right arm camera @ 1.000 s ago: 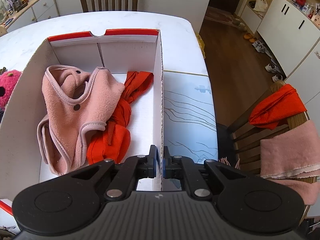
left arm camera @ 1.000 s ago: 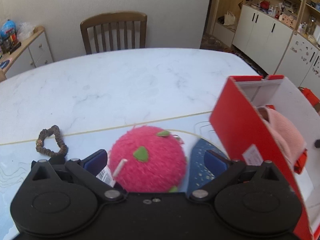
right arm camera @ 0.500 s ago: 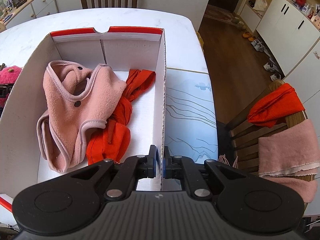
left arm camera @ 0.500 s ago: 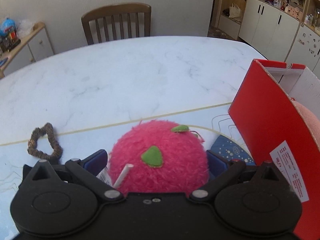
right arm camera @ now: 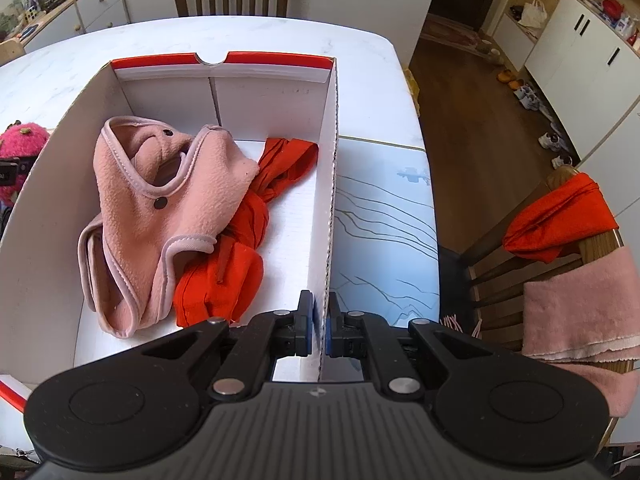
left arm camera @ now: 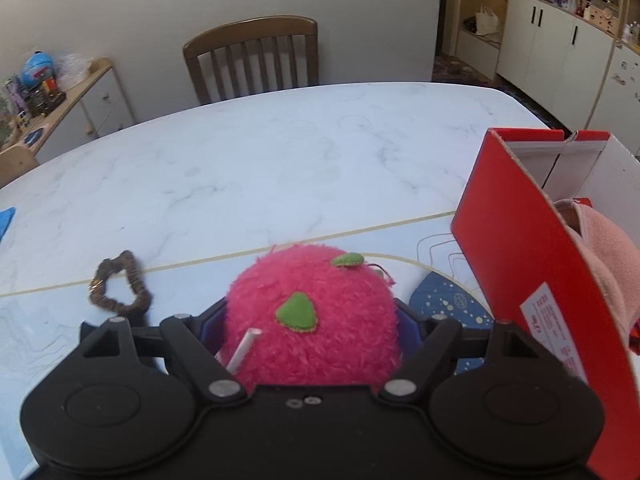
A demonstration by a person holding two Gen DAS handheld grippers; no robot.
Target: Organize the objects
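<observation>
since a second ago our left gripper (left arm camera: 310, 326) has advanced round the pink plush ball (left arm camera: 312, 312) on the worktop (left arm camera: 280, 152), jaws closing on its sides, so pickup begins, while the right gripper (right arm camera: 317, 326) stays pinching the shoebox (right arm camera: 330, 184) wall.

Left wrist view: low, close, facing the table's (left arm camera: 280, 152) far edge. Right wrist view: steeply down, near right edge. Shared: red box (left arm camera: 516, 248) (right arm camera: 328, 184), pink plush (left arm camera: 312, 320) (right arm camera: 22, 140).
</observation>
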